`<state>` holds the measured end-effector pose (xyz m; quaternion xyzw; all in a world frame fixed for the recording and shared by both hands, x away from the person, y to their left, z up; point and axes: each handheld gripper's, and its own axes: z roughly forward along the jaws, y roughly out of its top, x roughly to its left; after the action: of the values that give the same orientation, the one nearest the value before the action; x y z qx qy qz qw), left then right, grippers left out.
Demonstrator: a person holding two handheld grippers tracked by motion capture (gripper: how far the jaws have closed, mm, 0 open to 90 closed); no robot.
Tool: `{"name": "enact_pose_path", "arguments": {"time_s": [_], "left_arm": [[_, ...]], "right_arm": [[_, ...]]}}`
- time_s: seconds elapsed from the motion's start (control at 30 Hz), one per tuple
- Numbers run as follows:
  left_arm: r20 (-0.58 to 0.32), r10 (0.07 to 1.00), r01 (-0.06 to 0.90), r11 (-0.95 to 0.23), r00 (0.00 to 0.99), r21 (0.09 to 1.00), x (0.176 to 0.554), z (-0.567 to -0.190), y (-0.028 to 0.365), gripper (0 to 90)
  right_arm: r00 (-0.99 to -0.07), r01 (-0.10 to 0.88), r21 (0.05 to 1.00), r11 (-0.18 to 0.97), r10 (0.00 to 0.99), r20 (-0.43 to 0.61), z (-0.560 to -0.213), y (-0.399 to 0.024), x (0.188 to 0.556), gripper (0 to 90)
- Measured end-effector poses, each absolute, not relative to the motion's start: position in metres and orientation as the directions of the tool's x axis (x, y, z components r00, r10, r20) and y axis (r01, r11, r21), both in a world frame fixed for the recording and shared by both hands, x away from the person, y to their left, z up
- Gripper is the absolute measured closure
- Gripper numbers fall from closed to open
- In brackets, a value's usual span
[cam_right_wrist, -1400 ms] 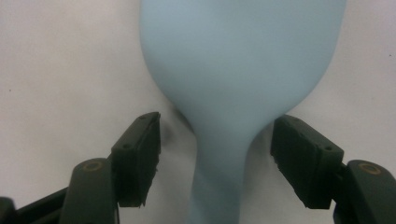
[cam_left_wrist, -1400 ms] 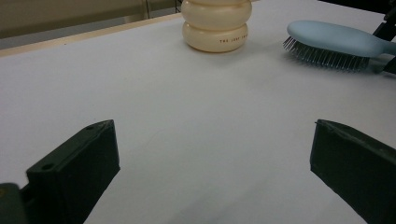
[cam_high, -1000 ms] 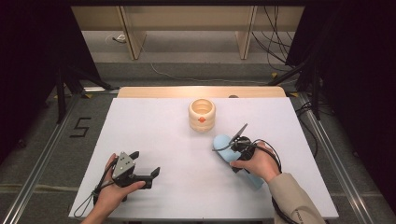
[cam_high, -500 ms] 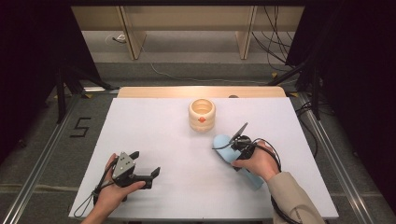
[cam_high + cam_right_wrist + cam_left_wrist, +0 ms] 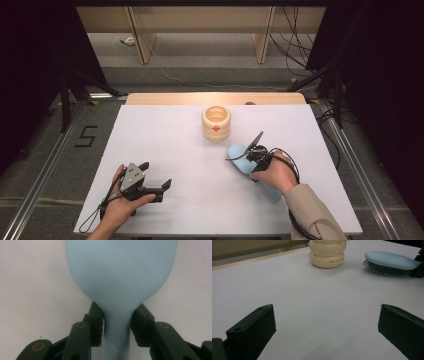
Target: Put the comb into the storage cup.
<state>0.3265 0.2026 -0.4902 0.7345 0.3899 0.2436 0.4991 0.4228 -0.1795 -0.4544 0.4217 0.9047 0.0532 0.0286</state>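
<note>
Left claw [image 5: 156, 184]: jaws wide apart, nothing between them, low over the white tabletop [image 5: 165, 150].
Cream jar [image 5: 216, 122]: ahead of the left claw and off to its right, upright, just beside the brush head.
Right claw [image 5: 248, 151]: jaws have just been closing, now pressed on the neck of the blue hairbrush [image 5: 121, 272].
Hairbrush: bristles down, head reaching forward past the right claw's tips.

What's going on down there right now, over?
Right gripper jaws just closing on the blue hairbrush at its neck. Left gripper open, idle on the table. Cream holder beyond, path clear.
</note>
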Motion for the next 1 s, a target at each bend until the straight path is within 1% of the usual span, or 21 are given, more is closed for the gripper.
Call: {"name": "enact_pose_path", "arguments": {"time_s": [0.2, 0.77, 1.0], "left_arm": [[-0.032, 0.816, 0.329, -0.197, 0.577, 0.923, 0.3265, -0.4901, 0.2028, 0.8], [-0.032, 0.817, 0.329, -0.196, 0.575, 0.924, 0.3265, -0.4899, 0.2033, 0.9], [-0.032, 0.817, 0.327, -0.195, 0.576, 0.925, 0.3264, -0.4901, 0.2026, 0.9]], "right_arm": [[-0.646, 0.758, 0.112, 0.642, 0.764, -0.008, -0.4544, -0.1801, 0.4220, 68.6], [-0.635, 0.768, 0.110, 0.631, 0.772, -0.001, -0.4537, -0.1815, 0.4202, 69.9], [-0.633, 0.769, 0.126, 0.627, 0.774, 0.008, -0.4538, -0.1840, 0.4190, 70.0]]}}
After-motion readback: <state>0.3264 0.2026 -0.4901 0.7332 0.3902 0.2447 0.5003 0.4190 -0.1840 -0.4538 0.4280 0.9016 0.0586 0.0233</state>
